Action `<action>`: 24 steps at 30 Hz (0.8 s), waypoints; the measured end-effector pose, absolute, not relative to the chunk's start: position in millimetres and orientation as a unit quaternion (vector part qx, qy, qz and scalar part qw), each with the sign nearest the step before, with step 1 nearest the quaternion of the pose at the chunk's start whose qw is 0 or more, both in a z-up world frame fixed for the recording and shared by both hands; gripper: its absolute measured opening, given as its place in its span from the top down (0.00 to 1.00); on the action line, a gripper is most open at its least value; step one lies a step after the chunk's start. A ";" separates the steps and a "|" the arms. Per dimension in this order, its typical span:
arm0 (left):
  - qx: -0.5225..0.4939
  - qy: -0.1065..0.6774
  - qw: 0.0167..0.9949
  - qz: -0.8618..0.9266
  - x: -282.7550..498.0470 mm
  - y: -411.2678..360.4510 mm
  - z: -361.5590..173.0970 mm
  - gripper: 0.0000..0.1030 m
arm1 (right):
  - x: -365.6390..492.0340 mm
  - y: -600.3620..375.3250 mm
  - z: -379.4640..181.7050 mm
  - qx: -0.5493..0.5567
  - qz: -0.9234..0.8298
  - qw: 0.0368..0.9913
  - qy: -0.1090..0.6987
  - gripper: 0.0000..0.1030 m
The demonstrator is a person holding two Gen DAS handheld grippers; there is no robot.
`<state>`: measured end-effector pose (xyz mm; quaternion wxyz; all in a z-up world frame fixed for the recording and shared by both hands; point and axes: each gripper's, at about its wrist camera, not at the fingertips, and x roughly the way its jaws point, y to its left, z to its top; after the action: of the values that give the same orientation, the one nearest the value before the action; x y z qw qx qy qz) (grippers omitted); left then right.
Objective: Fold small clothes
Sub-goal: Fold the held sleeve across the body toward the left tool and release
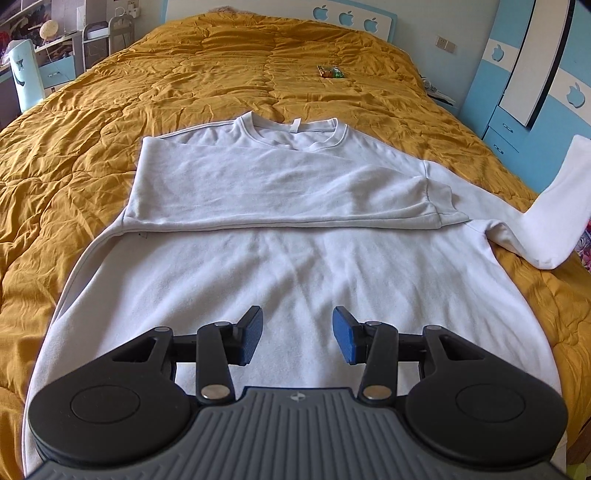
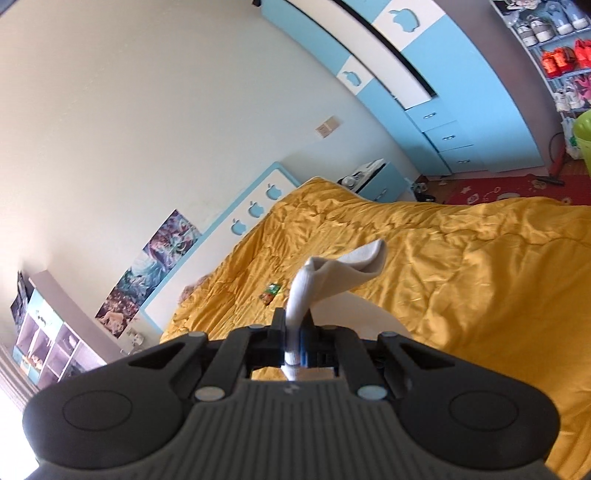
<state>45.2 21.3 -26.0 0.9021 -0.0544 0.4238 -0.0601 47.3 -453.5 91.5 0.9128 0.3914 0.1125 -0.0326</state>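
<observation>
A white long-sleeved sweatshirt (image 1: 280, 266) lies flat on the yellow quilt (image 1: 92, 155), collar (image 1: 295, 129) away from me. Its left sleeve (image 1: 280, 184) is folded across the chest. My left gripper (image 1: 297, 338) is open and empty, hovering over the lower body of the sweatshirt. The right sleeve (image 1: 554, 206) is lifted up off the bed at the right edge. In the right wrist view my right gripper (image 2: 295, 332) is shut on the cuff of that sleeve (image 2: 332, 277), held in the air above the quilt (image 2: 461, 295).
A small colourful packet (image 1: 330, 72) lies on the quilt beyond the collar; it also shows in the right wrist view (image 2: 269, 293). A blue and white headboard (image 1: 347, 16) stands behind. A blue wardrobe (image 1: 535, 92) is at right, a nightstand (image 2: 376, 181) beside the bed.
</observation>
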 end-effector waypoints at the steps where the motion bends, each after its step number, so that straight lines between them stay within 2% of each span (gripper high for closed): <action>1: -0.056 0.425 0.902 -0.056 44.1 26.5 -27.0 0.50 | 53.5 -440.8 94.8 0.390 -0.021 0.913 0.116 0.98; 10: -0.092 0.424 0.901 -0.025 35.5 69.0 -26.7 0.50 | 121.4 -311.2 121.1 0.366 0.064 0.910 0.182 0.98; 24: -0.138 0.407 0.903 0.013 23.8 128.8 -21.5 0.50 | 193.3 -133.1 126.9 0.303 0.173 0.898 0.268 0.98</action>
<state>23.8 128.8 -21.5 0.9029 -0.1379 0.4069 0.0134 193.3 -133.1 126.9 0.8977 0.3035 0.2685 0.1731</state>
